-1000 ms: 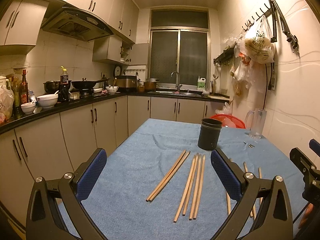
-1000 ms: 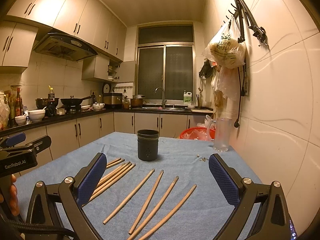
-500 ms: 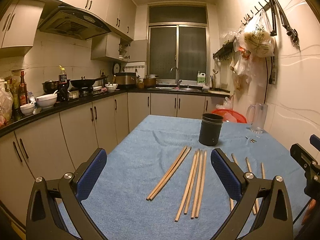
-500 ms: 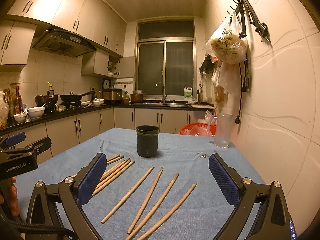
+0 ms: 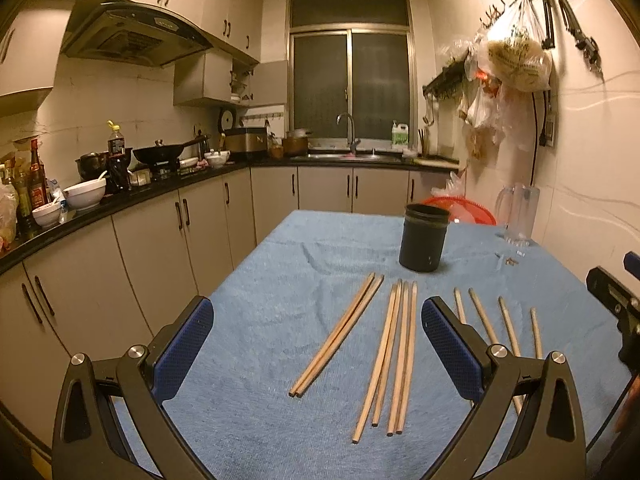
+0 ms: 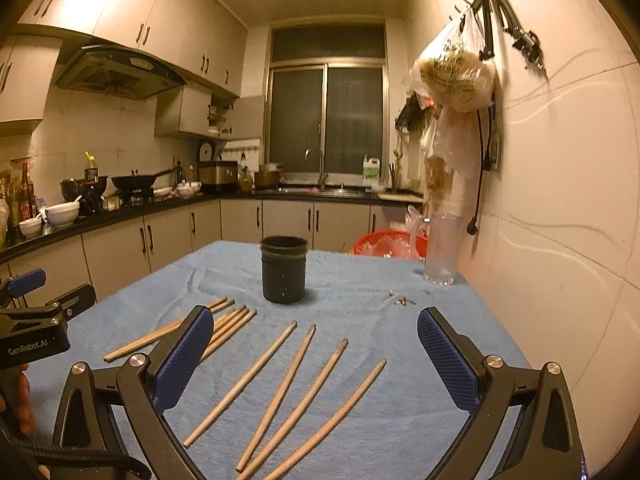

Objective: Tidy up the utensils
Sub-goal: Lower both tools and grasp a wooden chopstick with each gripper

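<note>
Chopsticks (image 5: 394, 356), slim pale wooden sticks, lie loose across the blue tablecloth (image 5: 280, 280) near a black holder (image 5: 423, 238). Left gripper (image 5: 316, 344) and right gripper (image 6: 314, 354) gape wide, empty.

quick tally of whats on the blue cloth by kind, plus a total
chopsticks: 10
black cup: 1
clear glass mug: 1
total: 12, leaving out the tiny bits near the mug, too small to tell
</note>
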Available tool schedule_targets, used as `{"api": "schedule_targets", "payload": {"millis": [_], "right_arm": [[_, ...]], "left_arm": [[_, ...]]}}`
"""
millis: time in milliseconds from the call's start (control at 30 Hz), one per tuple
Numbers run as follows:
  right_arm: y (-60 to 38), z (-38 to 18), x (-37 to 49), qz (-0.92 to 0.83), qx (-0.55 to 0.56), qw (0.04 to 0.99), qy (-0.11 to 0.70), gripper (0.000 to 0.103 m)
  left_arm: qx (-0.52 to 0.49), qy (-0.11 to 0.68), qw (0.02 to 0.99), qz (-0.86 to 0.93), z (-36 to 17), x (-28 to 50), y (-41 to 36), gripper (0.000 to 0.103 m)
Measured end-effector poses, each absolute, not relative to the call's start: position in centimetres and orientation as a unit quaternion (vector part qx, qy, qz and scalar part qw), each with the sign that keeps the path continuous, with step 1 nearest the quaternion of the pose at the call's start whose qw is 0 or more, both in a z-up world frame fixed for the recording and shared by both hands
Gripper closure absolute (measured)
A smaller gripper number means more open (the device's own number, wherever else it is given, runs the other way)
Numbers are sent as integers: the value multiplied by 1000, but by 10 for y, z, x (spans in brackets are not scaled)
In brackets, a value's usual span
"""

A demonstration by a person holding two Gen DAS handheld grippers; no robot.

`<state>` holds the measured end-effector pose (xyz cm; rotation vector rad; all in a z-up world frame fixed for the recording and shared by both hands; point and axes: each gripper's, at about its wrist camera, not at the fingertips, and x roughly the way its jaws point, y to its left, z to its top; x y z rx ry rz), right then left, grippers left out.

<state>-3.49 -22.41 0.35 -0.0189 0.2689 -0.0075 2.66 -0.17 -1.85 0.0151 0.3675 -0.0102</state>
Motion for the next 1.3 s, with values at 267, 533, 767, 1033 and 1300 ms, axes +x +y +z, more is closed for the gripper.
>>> {"api": "schedule_targets", "payload": {"millis": [267,533,767,1033,1300], "right_arm": [[-258,10,-1,-16,26,980,195,0],[-300,8,56,2,90,944,316,0],[-354,-22,121,43,253,837,483,44],[-355,-72,159,22,250,770,587,78],[-357,-85,167,-10,224,763,606,85]], "left_arm": [[1,243,970,-25,-24,58,6,0],[3,301,951,-75,-17,103,8,0],[6,427,898,-107,-16,172,0,0],[30,509,850,-133,-30,238,-27,32],[10,569,810,-143,-49,299,-39,41]]}}
